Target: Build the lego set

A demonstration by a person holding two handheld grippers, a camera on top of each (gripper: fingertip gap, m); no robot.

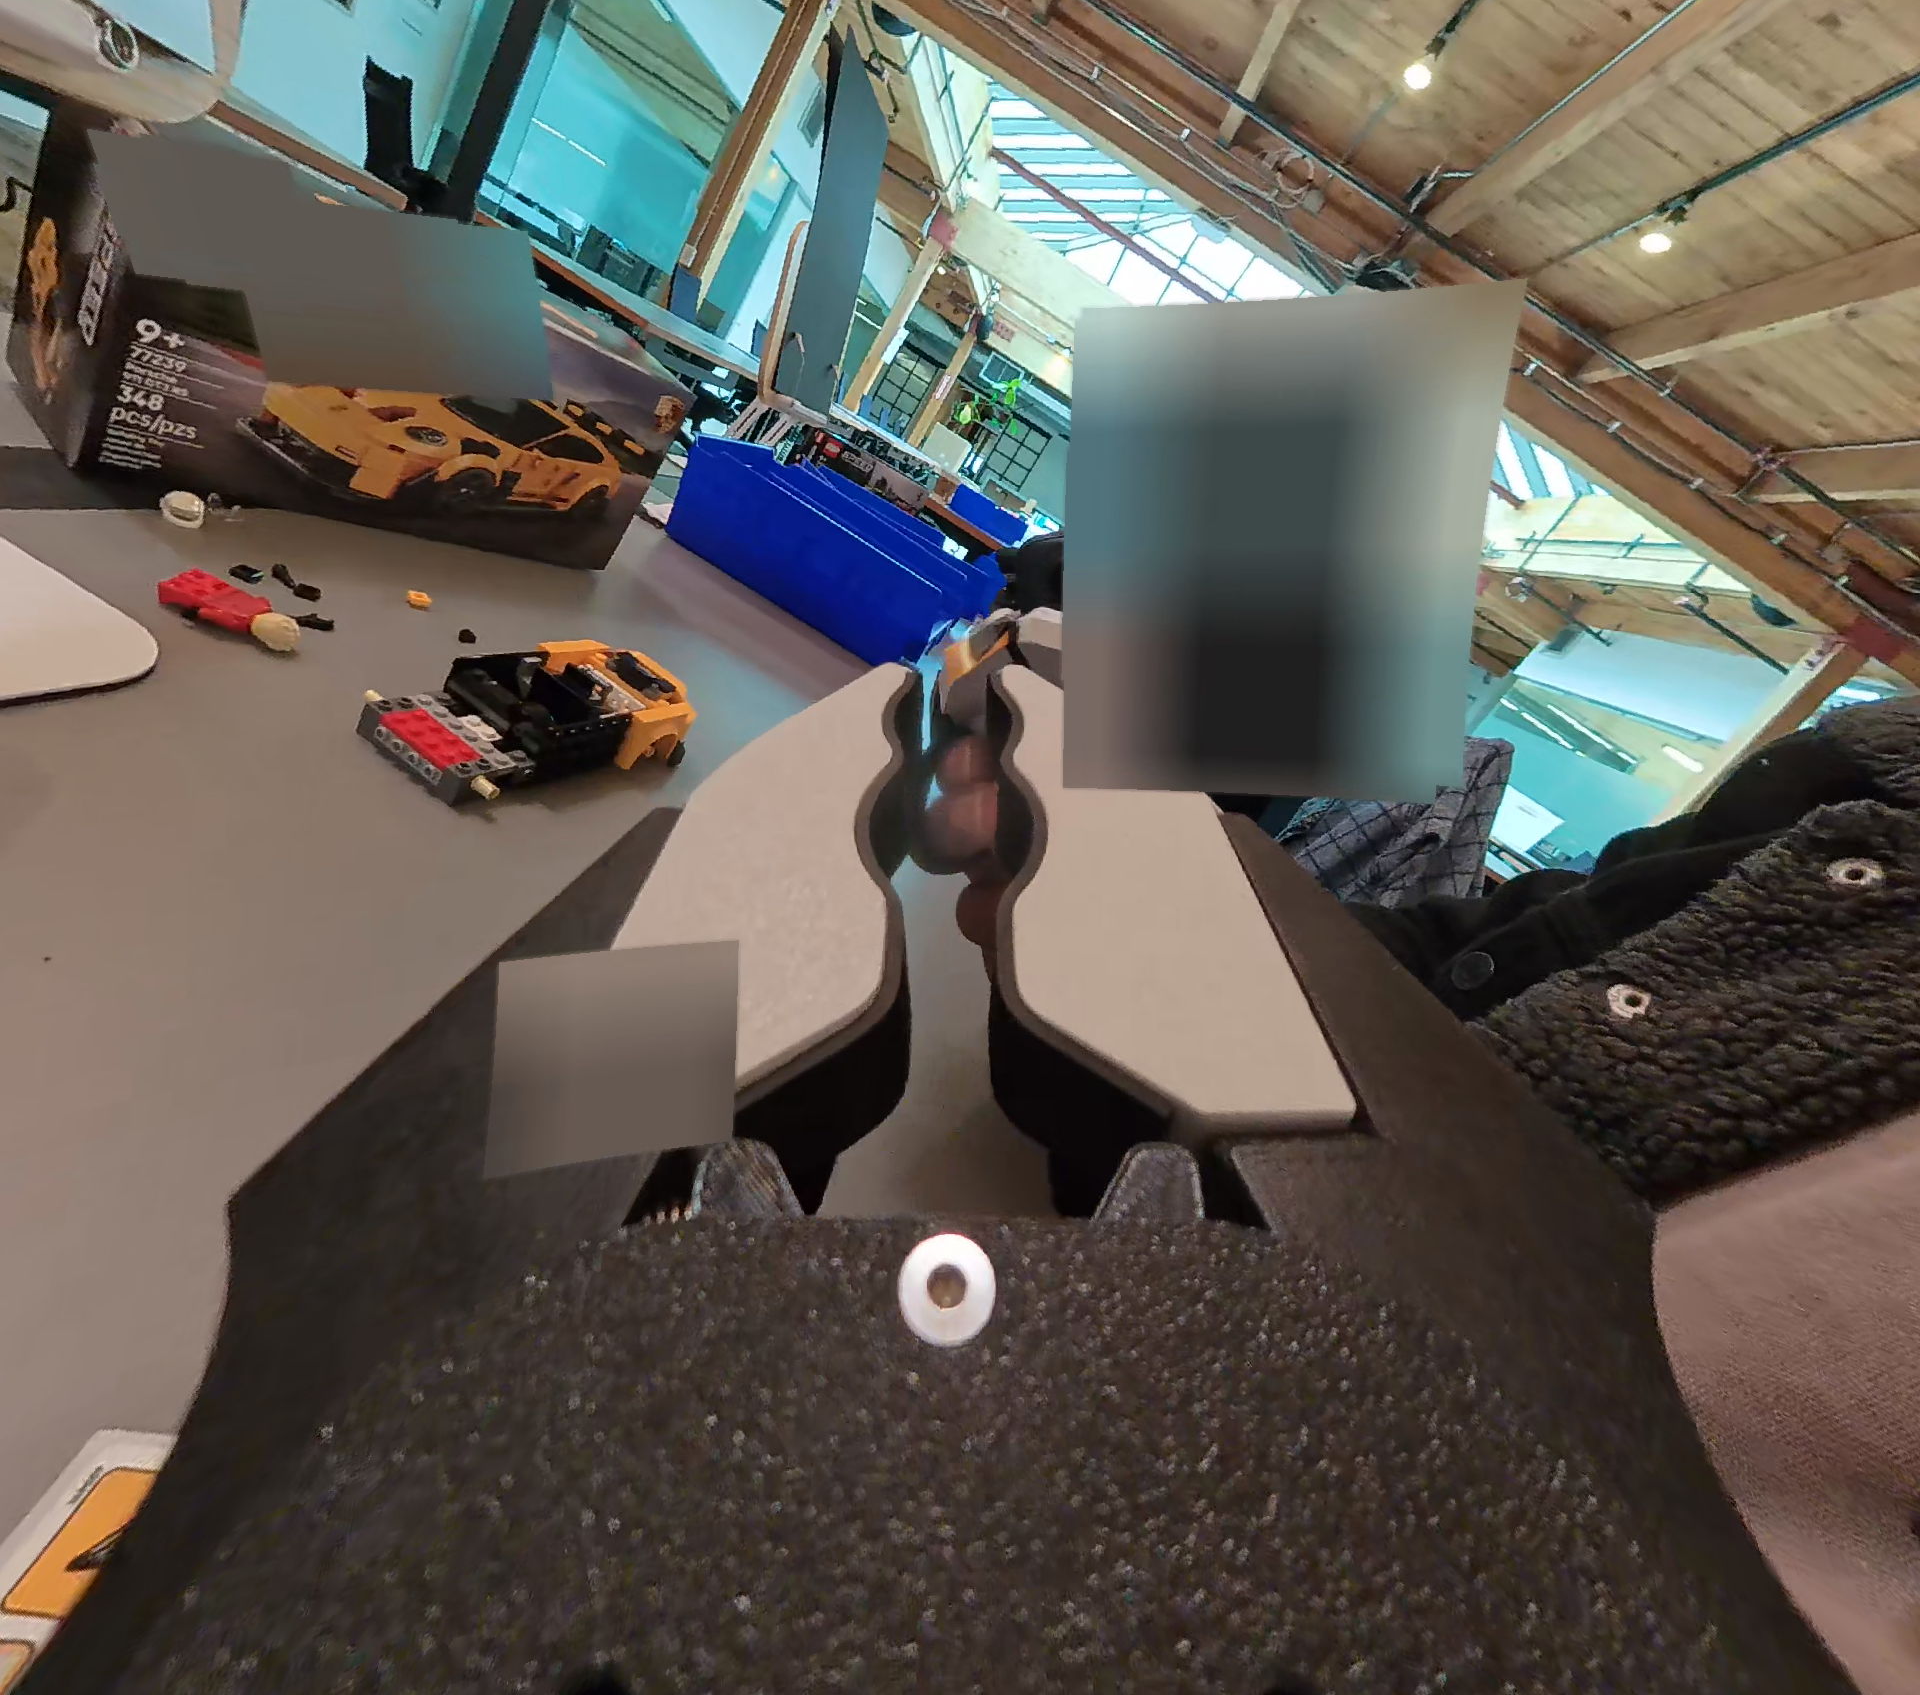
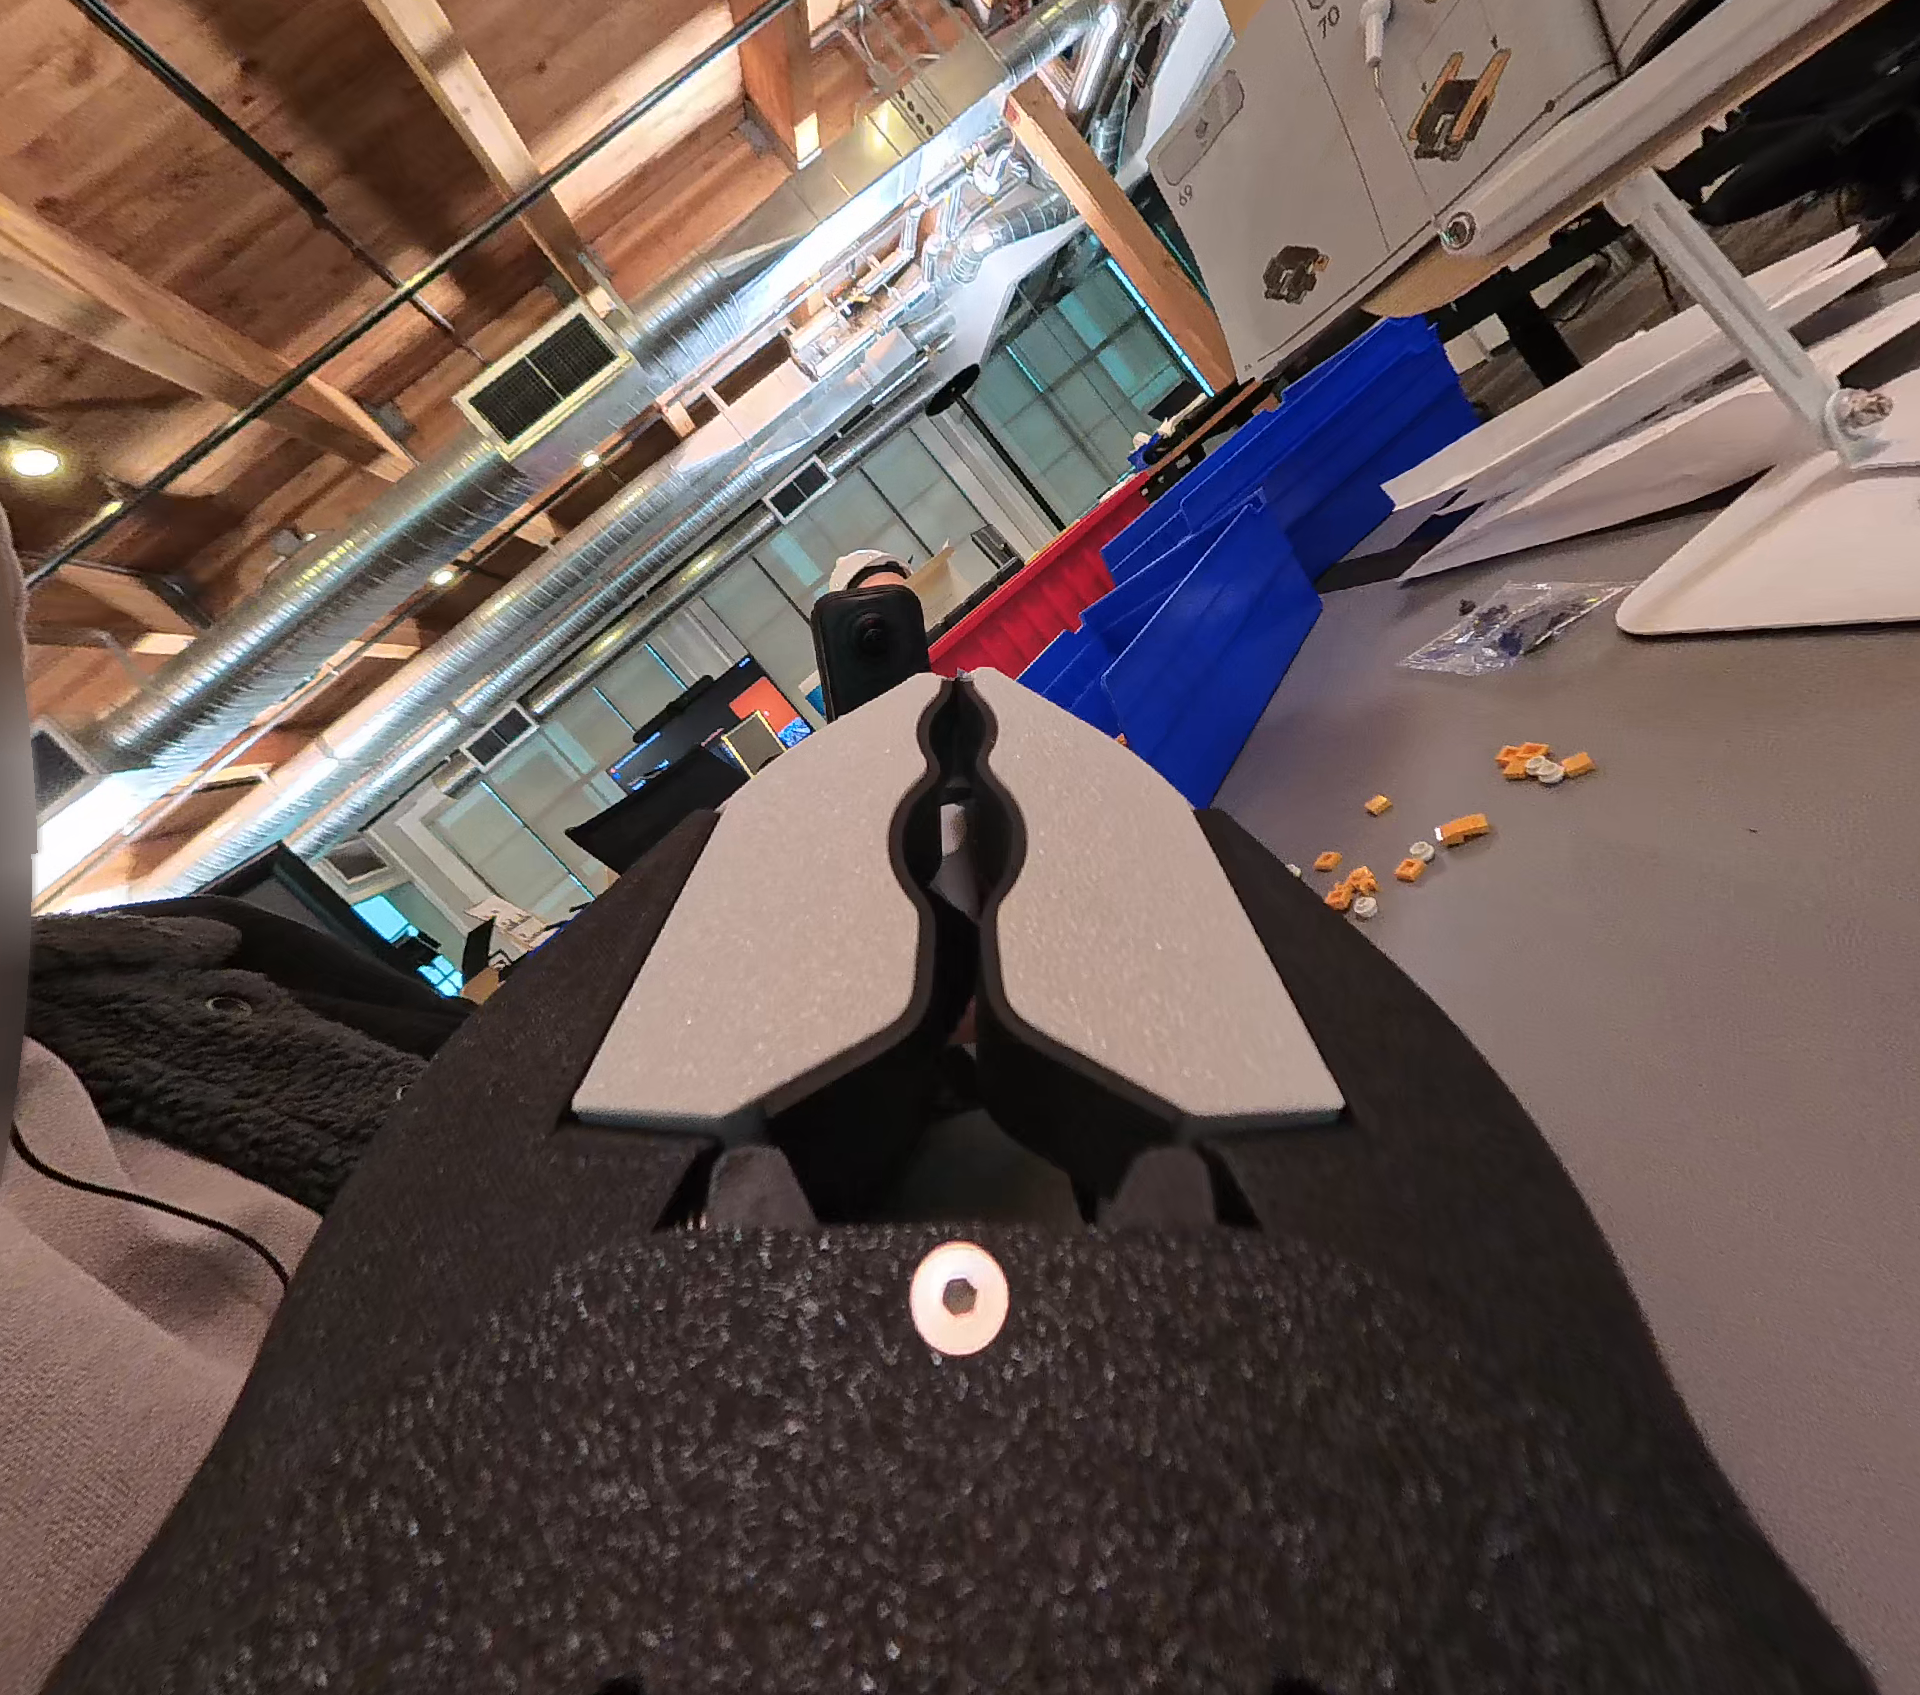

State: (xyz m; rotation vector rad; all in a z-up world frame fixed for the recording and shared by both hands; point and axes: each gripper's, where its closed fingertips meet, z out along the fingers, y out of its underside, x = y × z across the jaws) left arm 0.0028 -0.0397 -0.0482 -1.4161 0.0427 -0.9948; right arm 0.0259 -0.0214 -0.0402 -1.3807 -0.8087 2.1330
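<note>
My left gripper (image 1: 951,689) is raised off the grey table (image 1: 260,897), its jaws narrowed on a small orange-and-black Lego piece (image 1: 971,650) at the tips, and the right gripper's tip meets that piece from beyond. My right gripper (image 2: 961,689) has its jaws pinched together at the tips; I cannot tell what they hold. The half-built orange-and-black Lego car (image 1: 540,718) sits on the table before the set's box (image 1: 343,409). Loose orange pieces (image 2: 1455,830) lie scattered near the blue bins (image 2: 1247,596).

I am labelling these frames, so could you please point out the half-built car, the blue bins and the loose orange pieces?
half-built car (image 1: 540,726): left wrist view, black middle.
blue bins (image 2: 1216,637): right wrist view, front wall.
loose orange pieces (image 2: 1465,832): right wrist view, one piece.
</note>
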